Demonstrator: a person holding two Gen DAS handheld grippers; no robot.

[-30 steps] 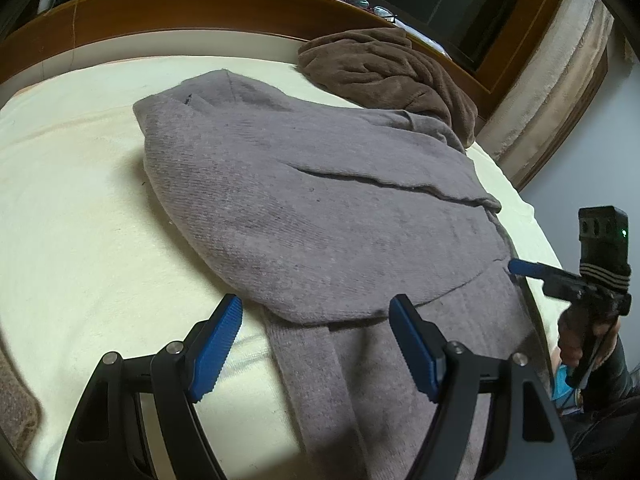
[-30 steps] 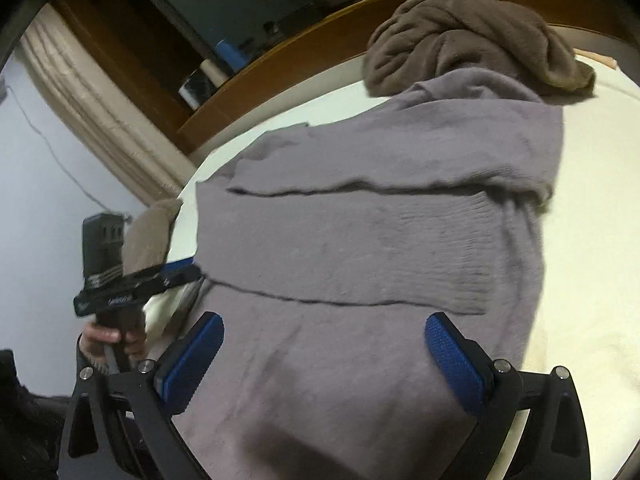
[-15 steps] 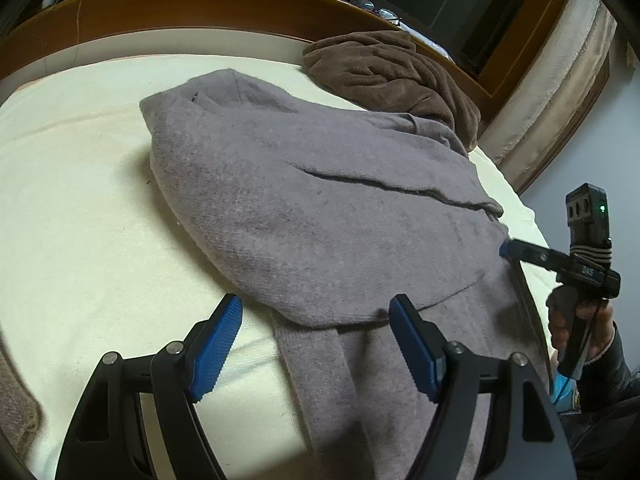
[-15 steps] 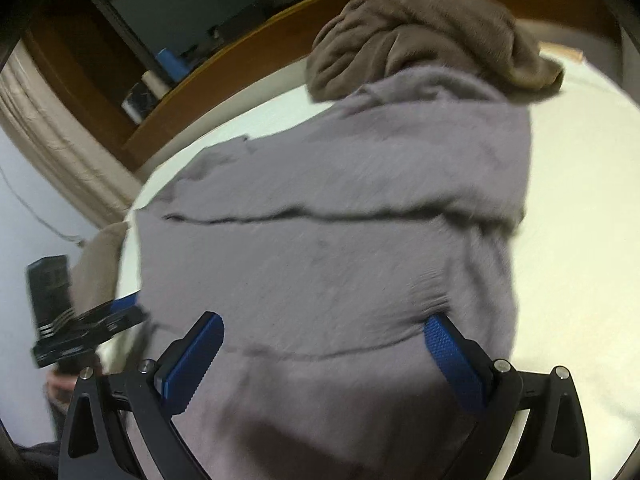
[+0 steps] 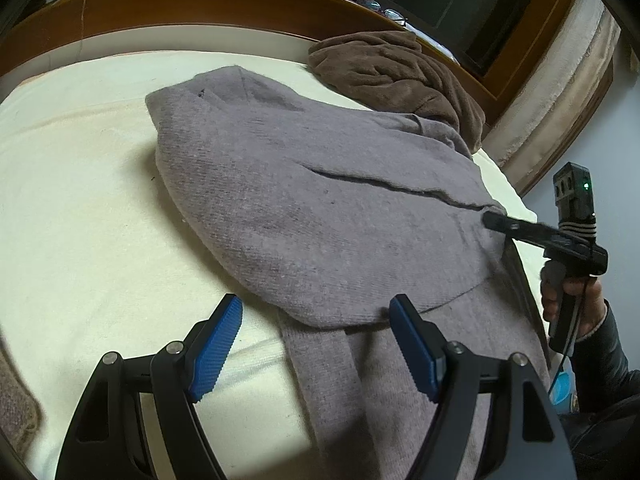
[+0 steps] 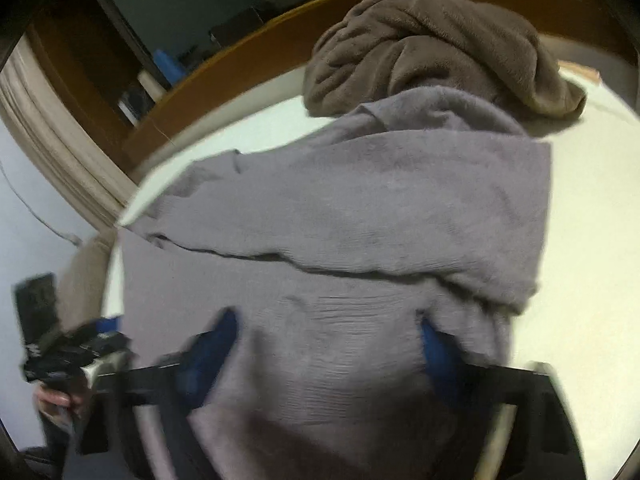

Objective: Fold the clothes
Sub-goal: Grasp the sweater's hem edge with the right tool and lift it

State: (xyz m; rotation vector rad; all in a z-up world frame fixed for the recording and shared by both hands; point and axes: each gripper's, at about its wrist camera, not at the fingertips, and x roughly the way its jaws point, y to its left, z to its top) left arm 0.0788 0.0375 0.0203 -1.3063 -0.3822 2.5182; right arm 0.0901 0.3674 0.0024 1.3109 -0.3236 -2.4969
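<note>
Cream bed sheet (image 5: 80, 208) carries my grey knitted sweater (image 5: 320, 208), half folded, beside a crumpled brown fleece blanket (image 5: 392, 68). My left gripper (image 5: 316, 340) hovers with jaws spread; my right gripper (image 6: 326, 344) is closing, seemingly around sweater fabric, though blurred.

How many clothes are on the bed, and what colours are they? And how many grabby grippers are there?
Grey sweater: 1
Brown fleecy garment: 1, bunched up at the far edge of the bed
Grippers: 2, the left gripper and the right gripper
Total: 4 things, 2 clothes and 2 grippers
</note>
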